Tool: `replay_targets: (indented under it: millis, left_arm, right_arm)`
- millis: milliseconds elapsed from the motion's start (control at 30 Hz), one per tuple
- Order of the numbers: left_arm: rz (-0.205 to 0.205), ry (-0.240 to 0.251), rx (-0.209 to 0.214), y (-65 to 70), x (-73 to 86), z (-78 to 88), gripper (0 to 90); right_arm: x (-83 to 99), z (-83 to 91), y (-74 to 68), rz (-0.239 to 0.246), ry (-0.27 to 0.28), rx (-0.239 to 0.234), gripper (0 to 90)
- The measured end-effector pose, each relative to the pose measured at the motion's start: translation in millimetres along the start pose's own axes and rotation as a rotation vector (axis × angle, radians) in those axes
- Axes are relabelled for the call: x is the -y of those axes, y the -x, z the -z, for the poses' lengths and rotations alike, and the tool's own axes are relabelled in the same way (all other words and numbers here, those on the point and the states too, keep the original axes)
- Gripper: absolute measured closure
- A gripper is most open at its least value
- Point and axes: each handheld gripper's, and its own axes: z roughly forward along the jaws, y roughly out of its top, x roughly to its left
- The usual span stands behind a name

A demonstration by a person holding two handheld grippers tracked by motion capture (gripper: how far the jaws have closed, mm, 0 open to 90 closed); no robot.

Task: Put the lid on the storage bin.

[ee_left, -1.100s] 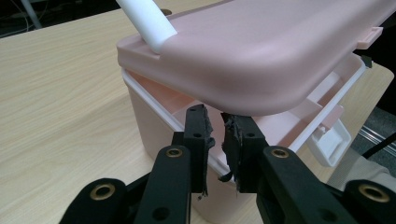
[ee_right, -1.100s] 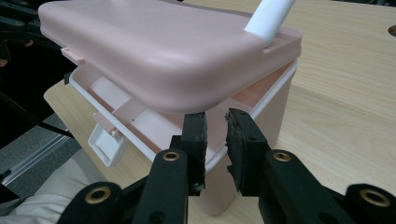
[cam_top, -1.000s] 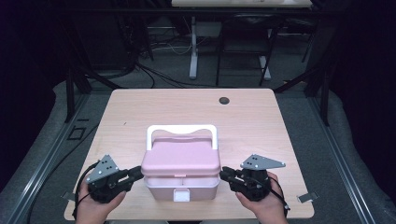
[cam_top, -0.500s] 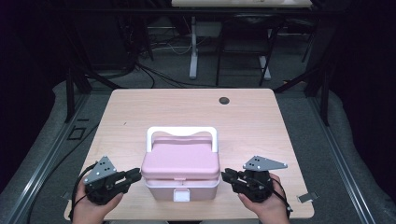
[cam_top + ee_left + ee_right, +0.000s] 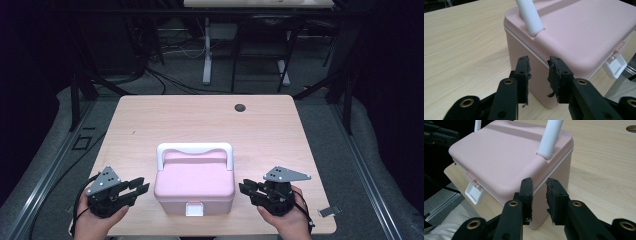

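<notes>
A pink lidded box with a raised white handle and a white front latch stands near the table's front edge. My left gripper sits just left of it, a small gap away. In the left gripper view the left gripper faces the box at its near corner; its jaws have just been opening, with nothing between them. My right gripper sits close to the right side. In the right gripper view the right gripper points at the box with a narrow empty gap between its jaws.
The wooden table has a dark round hole at the back. A small grey clip lies at the front right edge. Cables and desk legs stand on the floor beyond the table.
The left gripper has drawn slightly left, away from the box's side, and its jaws stand wider apart. The right gripper and the box have hardly moved.
</notes>
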Motion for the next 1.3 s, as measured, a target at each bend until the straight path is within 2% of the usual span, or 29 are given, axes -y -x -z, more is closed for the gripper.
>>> replay_targets:
  millis: [333,500,700,867,1000,1133,1200,1300]
  left_arm:
    - [0.024,0.035,-0.034,-11.5,0.4,-2.7,53.0]
    - [0.035,0.037,-0.047,-17.5,-1.7,-3.4,49.9]
    - [0.047,0.016,-0.059,-28.5,-7.3,-7.6,49.0]
    - [0.056,0.007,-0.071,-37.0,-12.1,-11.4,49.0]
    - [0.069,0.004,-0.079,-45.1,-17.1,-15.2,49.0]
    - [0.089,0.013,-0.08,-51.4,-20.9,-21.7,49.1]
    - [0.094,0.011,-0.084,-53.7,-21.8,-26.1,49.3]
    - [0.108,0.004,-0.081,-58.5,-21.1,-32.8,49.3]
  right_arm:
    - [-1.0,-3.0,7.0,0.001,0.021,0.036,66.4]
    - [-7.5,-4.1,9.5,0.005,0.026,0.045,61.7]
    - [-16.0,-7.8,15.9,0.008,0.023,0.066,59.4]
    - [-25.2,-10.4,26.8,-0.015,0.022,0.09,57.6]
    - [-30.2,-15.3,36.7,-0.036,0.046,0.113,56.4]
    - [-33.6,-21.2,45.9,-0.056,0.046,0.141,56.2]
    - [-35.1,-24.1,50.8,-0.077,0.054,0.123,56.2]
    - [-35.9,-29.1,56.0,-0.082,0.056,0.154,56.2]
